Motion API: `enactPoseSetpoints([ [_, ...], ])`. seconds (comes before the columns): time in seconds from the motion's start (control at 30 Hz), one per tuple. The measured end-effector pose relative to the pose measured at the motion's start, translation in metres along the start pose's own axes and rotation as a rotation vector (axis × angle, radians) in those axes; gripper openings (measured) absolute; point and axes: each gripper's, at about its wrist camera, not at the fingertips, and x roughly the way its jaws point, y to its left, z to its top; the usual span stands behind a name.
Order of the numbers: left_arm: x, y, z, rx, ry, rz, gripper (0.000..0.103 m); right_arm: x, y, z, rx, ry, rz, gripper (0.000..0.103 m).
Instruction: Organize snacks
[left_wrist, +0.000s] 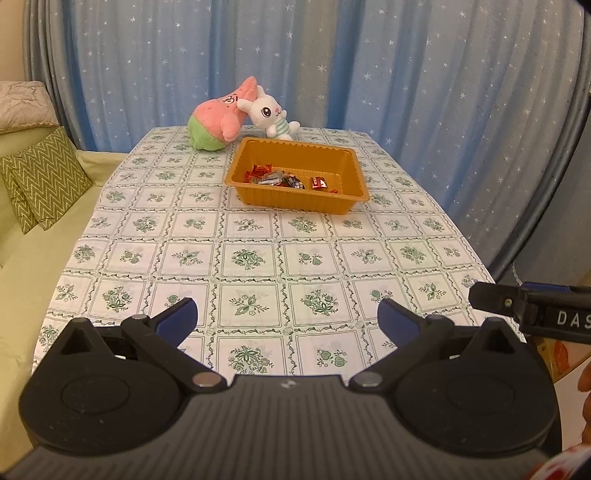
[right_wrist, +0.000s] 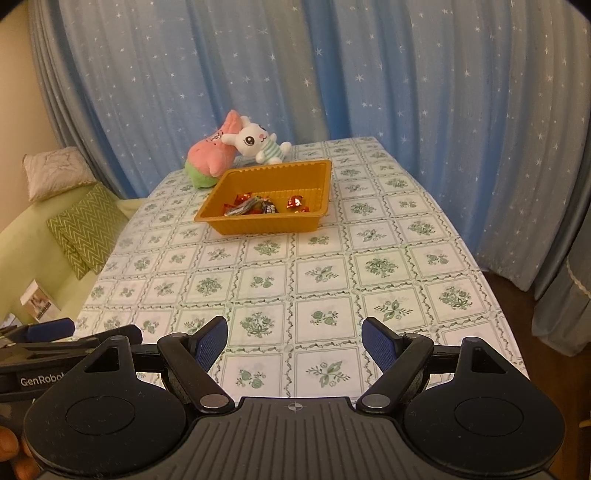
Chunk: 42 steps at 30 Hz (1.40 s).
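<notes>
An orange plastic tray (left_wrist: 351, 162) stands on the far half of the table and holds several wrapped snacks (left_wrist: 284, 179). It also shows in the right wrist view (right_wrist: 321, 184), with the snacks (right_wrist: 258, 205) inside. My left gripper (left_wrist: 287, 317) is open and empty above the near table edge. My right gripper (right_wrist: 294, 338) is open and empty, also near the front edge. The right gripper's body shows at the right of the left wrist view (left_wrist: 532, 308); the left gripper's body shows at the left of the right wrist view (right_wrist: 55, 343).
A pink and green plush (left_wrist: 216, 120) and a white rabbit plush (left_wrist: 271, 112) lie behind the tray. The table has a green floral cloth (left_wrist: 258, 258). A green sofa with zigzag cushions (left_wrist: 40, 181) is on the left. Blue starred curtains (left_wrist: 406, 74) hang behind.
</notes>
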Motion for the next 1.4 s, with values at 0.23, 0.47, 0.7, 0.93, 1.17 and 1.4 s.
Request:
enactPoseSetpoints([
  [0.23, -0.0068, 0.0026, 0.0008, -0.015, -0.014, 0.018, 0.103, -0.0047, 0.0028, -0.0031, -0.014, -0.006, 0.004, 0.079],
  [0.47, -0.0084, 0.0030, -0.0004, -0.029, -0.011, 0.008, 0.103, -0.0057, 0.0052, -0.0037, -0.018, -0.005, 0.010, 0.079],
  [0.7, -0.0088, 0.0022, -0.0004, -0.028, -0.012, 0.009, 0.103, -0.0050, 0.0062, -0.0040, -0.016, -0.004, 0.017, 0.079],
  [0.93, -0.0094, 0.0018, -0.0008, -0.027, -0.013, 0.007, 0.103, -0.0072, 0.0041, -0.0037, -0.014, -0.008, 0.016, 0.079],
  [1.17, -0.0096, 0.0019, -0.0009, -0.027, -0.012, 0.009, 0.103, -0.0072, 0.0030, -0.0034, -0.014, -0.009, 0.017, 0.079],
  [1.4, -0.0090, 0.0017, -0.0003, -0.026, -0.010, 0.013, 0.103, -0.0067, 0.0027, -0.0033, -0.015, -0.007, 0.016, 0.079],
])
